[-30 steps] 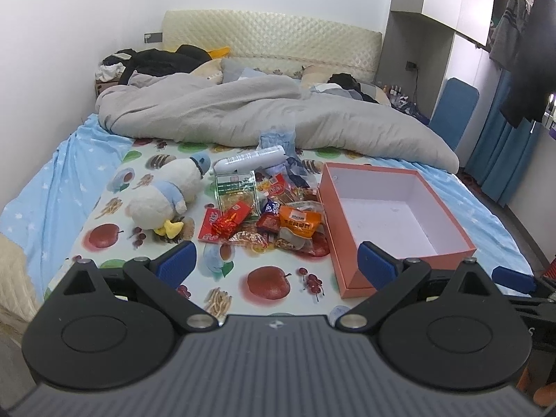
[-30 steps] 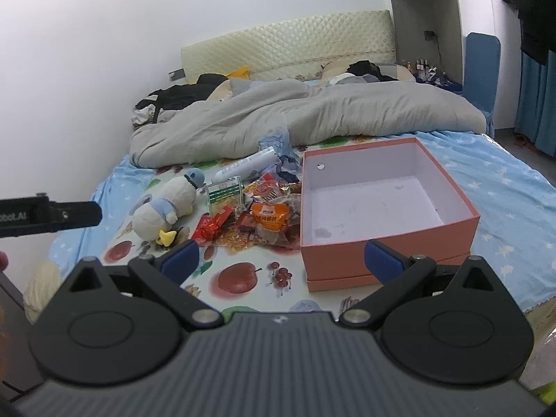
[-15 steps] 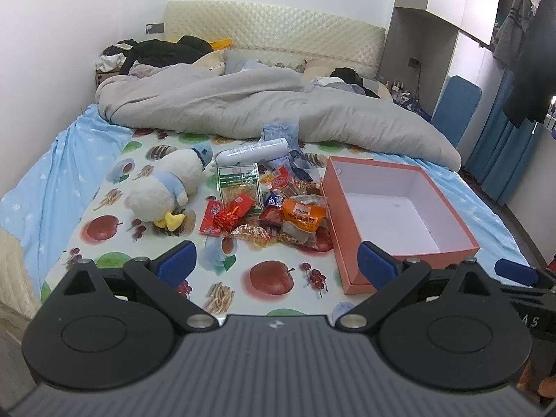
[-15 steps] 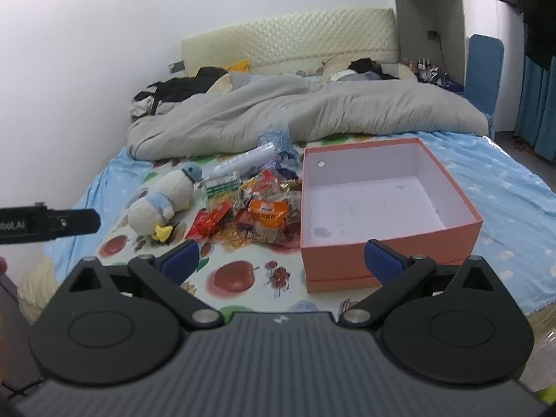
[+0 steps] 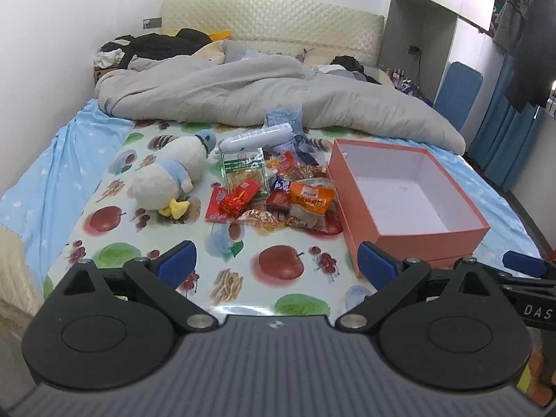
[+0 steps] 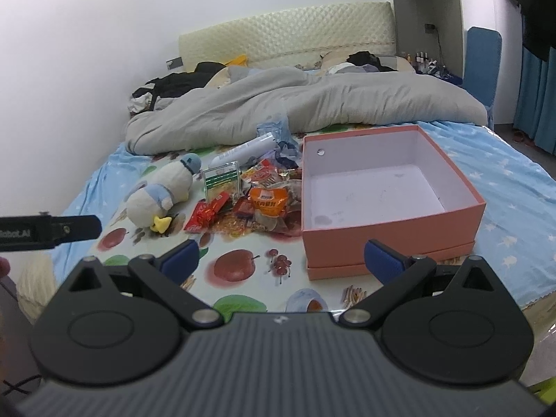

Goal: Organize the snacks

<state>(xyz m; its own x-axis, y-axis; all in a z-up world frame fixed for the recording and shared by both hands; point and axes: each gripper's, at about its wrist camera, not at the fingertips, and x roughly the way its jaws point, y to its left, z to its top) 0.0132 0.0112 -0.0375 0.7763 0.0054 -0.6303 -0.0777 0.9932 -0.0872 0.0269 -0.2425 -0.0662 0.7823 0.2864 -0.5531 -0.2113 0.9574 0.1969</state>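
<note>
A heap of snack packets (image 5: 274, 191) (image 6: 253, 198) lies on the fruit-print cloth, with an orange packet (image 5: 311, 196) (image 6: 269, 201) on top and a white tube (image 5: 255, 140) (image 6: 243, 149) behind. To its right stands an empty pink box (image 5: 413, 232) (image 6: 389, 224) with a white inside. My left gripper (image 5: 276, 266) is open, hanging over the cloth's near edge, short of the heap. My right gripper (image 6: 281, 257) is also open, in front of the box's near left corner. Neither holds anything.
A white plush duck (image 5: 166, 177) (image 6: 161, 193) lies left of the snacks. A rumpled grey duvet (image 5: 264, 97) (image 6: 305, 104) fills the far half of the bed. A blue chair (image 5: 458, 93) and hanging clothes stand at the right. The left gripper's body (image 6: 48, 231) shows at the right view's left edge.
Both grippers have moved forward and slightly up toward the bed, so snacks and box appear a little closer. Both stay open and nothing on the bed has moved.
</note>
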